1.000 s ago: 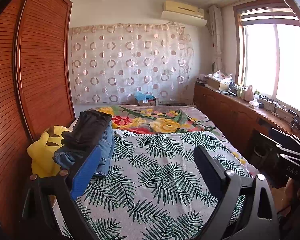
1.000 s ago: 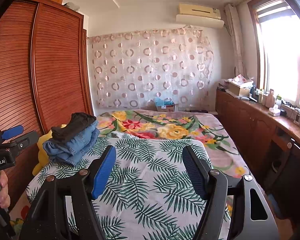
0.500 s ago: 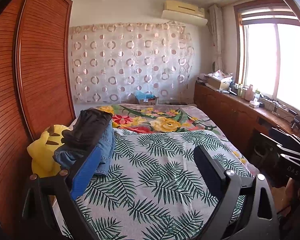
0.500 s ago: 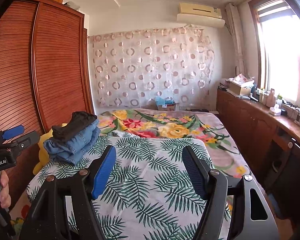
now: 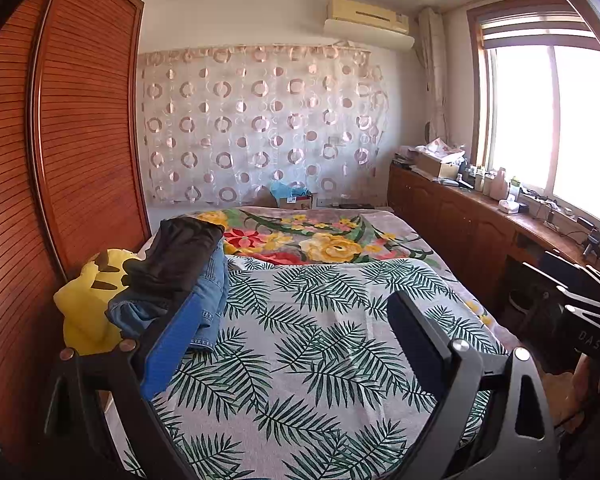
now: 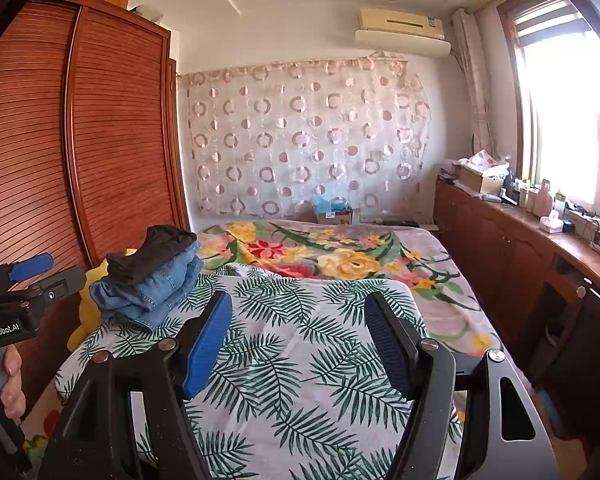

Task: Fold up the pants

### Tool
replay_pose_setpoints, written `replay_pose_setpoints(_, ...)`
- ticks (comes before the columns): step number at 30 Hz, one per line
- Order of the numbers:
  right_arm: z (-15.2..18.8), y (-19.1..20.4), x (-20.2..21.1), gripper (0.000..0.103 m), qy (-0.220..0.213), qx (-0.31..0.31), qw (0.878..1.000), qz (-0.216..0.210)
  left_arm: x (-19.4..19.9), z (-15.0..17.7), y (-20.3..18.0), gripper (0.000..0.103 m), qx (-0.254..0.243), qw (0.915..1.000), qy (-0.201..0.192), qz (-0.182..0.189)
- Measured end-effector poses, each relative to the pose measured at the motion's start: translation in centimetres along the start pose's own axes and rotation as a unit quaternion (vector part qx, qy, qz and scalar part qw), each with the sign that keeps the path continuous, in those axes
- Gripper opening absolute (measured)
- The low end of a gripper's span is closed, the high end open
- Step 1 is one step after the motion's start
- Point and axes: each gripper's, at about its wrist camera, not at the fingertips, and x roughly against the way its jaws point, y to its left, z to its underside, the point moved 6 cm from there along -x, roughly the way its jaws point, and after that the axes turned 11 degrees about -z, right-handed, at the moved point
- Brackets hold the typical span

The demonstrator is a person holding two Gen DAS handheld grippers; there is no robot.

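Both the left gripper point(image 5: 292, 328) and right gripper point(image 6: 298, 332) are held spread wide and empty above the bed point(image 6: 300, 360). Piled pants point(image 6: 152, 280) lie at its left edge; soft, heavy denim is probably best pinched at the waistband.

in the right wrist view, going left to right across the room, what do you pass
left gripper → wooden wardrobe → pile of pants → circle-patterned curtain → cardboard box on the wooden counter → window
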Motion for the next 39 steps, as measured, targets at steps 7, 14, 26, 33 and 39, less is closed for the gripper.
replay_pose_setpoints(7, 0.07, 0.04, -0.01, 0.071, 0.0, 0.001, 1.0, 0.0, -0.04, -0.13, -0.03, 0.094, 0.001, 1.0, 0.0, 0.0)
replay_pose_setpoints(14, 0.07, 0.08, -0.05, 0.071, 0.0, 0.001, 1.0, 0.0, -0.02, -0.18, -0.02, 0.094, 0.001, 1.0, 0.0, 0.0)
replay_pose_setpoints(26, 0.06, 0.13, -0.14, 0.071, 0.0, 0.002, 1.0, -0.001, -0.03, -0.19, -0.23, 0.094, 0.0, 1.0, 0.0, 0.001)
replay_pose_setpoints(33, 0.05, 0.15, -0.13, 0.071, -0.001, 0.002, 1.0, -0.001, -0.04, -0.2, -0.22, 0.094, 0.0, 1.0, 0.0, 0.001)
replay_pose_setpoints(39, 0.08, 0.13, -0.1, 0.071, -0.001, 0.002, 1.0, -0.001, -0.05, -0.13, -0.24, 0.094, 0.0, 1.0, 0.0, 0.002)
